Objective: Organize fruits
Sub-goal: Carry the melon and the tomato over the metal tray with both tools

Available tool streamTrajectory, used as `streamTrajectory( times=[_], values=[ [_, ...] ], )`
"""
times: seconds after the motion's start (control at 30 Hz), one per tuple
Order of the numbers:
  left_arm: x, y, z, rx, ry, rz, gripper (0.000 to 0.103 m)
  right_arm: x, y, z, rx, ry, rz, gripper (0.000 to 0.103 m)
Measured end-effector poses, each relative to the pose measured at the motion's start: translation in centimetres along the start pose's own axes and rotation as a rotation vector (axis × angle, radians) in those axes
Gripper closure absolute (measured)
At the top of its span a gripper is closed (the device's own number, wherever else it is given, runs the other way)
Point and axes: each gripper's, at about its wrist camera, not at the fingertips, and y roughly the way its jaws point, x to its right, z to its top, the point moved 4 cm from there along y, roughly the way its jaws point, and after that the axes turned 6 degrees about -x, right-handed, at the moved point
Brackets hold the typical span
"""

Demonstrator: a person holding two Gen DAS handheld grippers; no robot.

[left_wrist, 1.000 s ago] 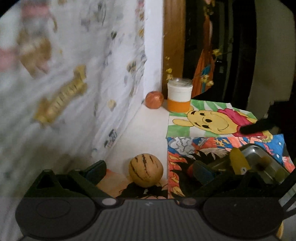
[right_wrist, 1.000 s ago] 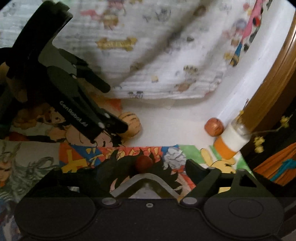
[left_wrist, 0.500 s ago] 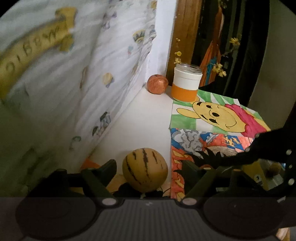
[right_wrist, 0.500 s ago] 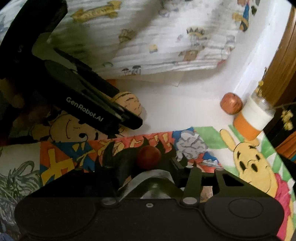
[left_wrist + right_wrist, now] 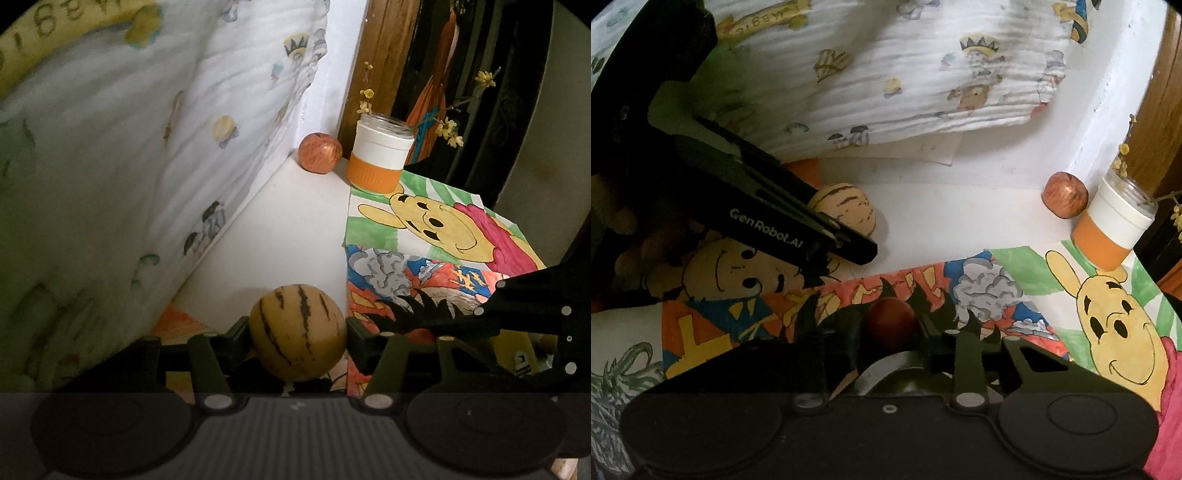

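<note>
Both jaws are closing, the left gripper (image 5: 298,334) seemingly touching the striped melon (image 5: 298,332) and the right gripper (image 5: 892,326) pinching the small red fruit (image 5: 891,320); squeeze each centred before lifting.

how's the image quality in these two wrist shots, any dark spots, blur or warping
Left wrist view: dim, the printed cloth soft and green-tinted at the left edge, the striped melon sharp. Right wrist view: brighter on the white tabletop, the small red fruit in deep shadow. Both views bend straight edges fisheye-style, with black corners.
</note>
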Motion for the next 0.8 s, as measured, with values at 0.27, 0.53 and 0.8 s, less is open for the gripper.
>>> streamTrajectory(
  times=[0.27,0.53,0.8],
  values=[
    [0.4,-0.2,0.0,-0.007,-0.038,0.040,0.045,0.1,-0.3,-0.1,0.011,0.029,0.002,0.071],
    [0.3,-2.3,-0.6,0.020,-0.078,0.020,0.045,-0.4,-3.0,-0.6,0.050,0.044,-0.032,0.071],
    [1.8,-5.5,-1.4,0.063,-0.084,-0.023,0.045,-0.3,-8.3,-1.6,0.133,0.100,-0.080,0.071]
  ],
)
